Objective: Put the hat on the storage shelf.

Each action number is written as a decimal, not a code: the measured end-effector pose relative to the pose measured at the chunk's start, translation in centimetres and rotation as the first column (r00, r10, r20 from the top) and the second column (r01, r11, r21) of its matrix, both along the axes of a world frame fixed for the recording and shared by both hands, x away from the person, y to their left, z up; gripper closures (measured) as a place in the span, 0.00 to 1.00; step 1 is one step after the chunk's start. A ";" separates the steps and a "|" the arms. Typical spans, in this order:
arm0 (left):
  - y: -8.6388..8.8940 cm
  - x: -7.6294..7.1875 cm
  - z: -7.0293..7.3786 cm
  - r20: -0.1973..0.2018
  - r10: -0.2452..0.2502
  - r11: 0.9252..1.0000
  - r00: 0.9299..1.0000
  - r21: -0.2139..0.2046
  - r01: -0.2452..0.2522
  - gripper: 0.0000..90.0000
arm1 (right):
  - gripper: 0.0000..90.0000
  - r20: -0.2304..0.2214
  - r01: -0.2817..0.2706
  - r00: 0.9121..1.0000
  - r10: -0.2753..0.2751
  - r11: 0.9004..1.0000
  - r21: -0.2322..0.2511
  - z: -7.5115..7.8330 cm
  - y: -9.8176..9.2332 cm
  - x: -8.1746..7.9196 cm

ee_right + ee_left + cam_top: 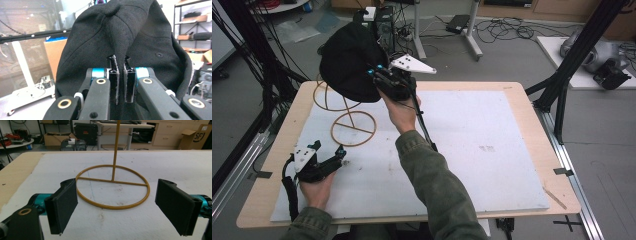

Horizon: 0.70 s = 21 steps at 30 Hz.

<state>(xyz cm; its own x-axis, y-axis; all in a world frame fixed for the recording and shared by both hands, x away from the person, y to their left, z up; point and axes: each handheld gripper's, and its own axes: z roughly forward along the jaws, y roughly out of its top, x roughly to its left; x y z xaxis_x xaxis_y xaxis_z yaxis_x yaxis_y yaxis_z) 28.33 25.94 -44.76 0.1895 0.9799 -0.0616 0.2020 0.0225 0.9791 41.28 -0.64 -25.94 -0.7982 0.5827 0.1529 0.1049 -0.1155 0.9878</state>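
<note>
White foam covered the desk point(492, 150). At ten o'clock stood a gold wire stand point(353, 128). Above it, the right gripper point(379, 74) pinched a black cap point(349, 60). Left gripper point(343, 152) fingers were spread apart.

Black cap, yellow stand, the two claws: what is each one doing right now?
Black cap: pinched, lifted above the table.
Yellow wire stand: upright on the white mat, bare in the left gripper view.
Right claw: shut on the cap's fabric.
Left claw: open, holding nothing.
</note>
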 end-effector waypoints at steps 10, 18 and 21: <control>0.3 0.0 0.0 0.001 -0.001 1.000 1.000 -0.005 0.001 0.20 | 0.97 -0.066 -0.104 0.993 0.099 0.991 -0.088 0.6 4.6 1.5; 0.7 -0.1 0.1 0.002 0.006 1.000 1.000 -0.010 -0.006 0.20 | 0.97 -0.142 -0.118 0.986 0.092 0.975 -0.190 -0.7 6.0 2.1; 0.7 -0.1 0.1 0.002 0.004 1.000 1.000 -0.014 -0.004 0.20 | 0.96 -0.162 -0.116 0.983 0.083 0.972 -0.204 -0.7 5.9 2.1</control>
